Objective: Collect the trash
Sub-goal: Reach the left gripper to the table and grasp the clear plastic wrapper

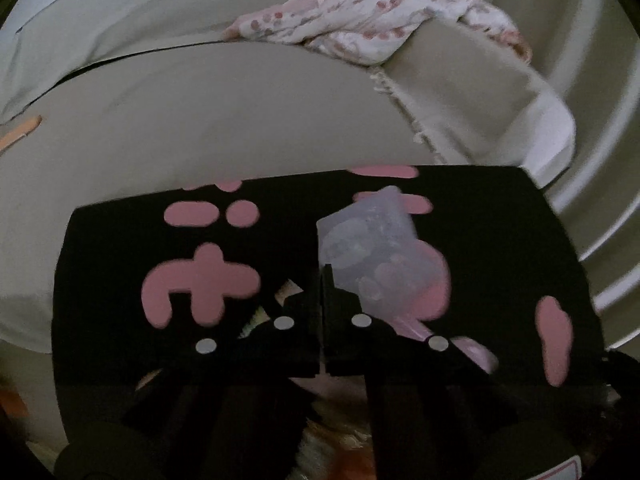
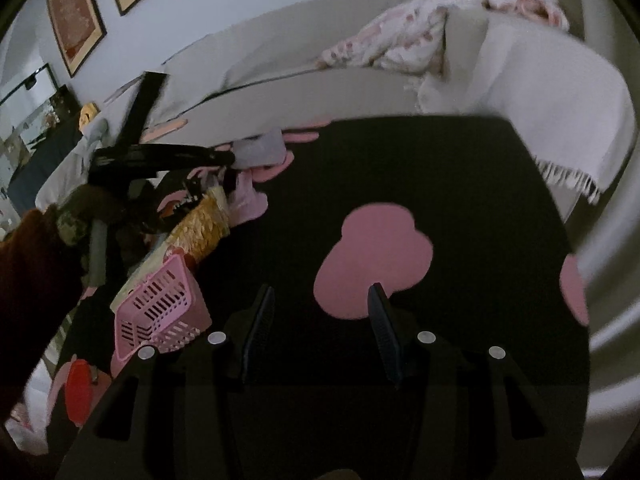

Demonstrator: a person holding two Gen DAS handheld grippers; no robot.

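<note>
Where pink blobs spread, crinkly wrapper (image 1: 368,248)

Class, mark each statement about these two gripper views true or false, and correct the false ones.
1. The left gripper is shut on a crumpled clear plastic wrapper. True.
2. The right gripper holds a red cup. False: its fingers are apart with nothing between them.
3. The black table cover with pink blobs lies under both grippers. True.
4. The pink slotted plastic basket stands on the beige sofa. False: it sits at the cover's left edge, in the right wrist view.
5. A floral white-and-pink cloth lies on the sofa. True.
</note>
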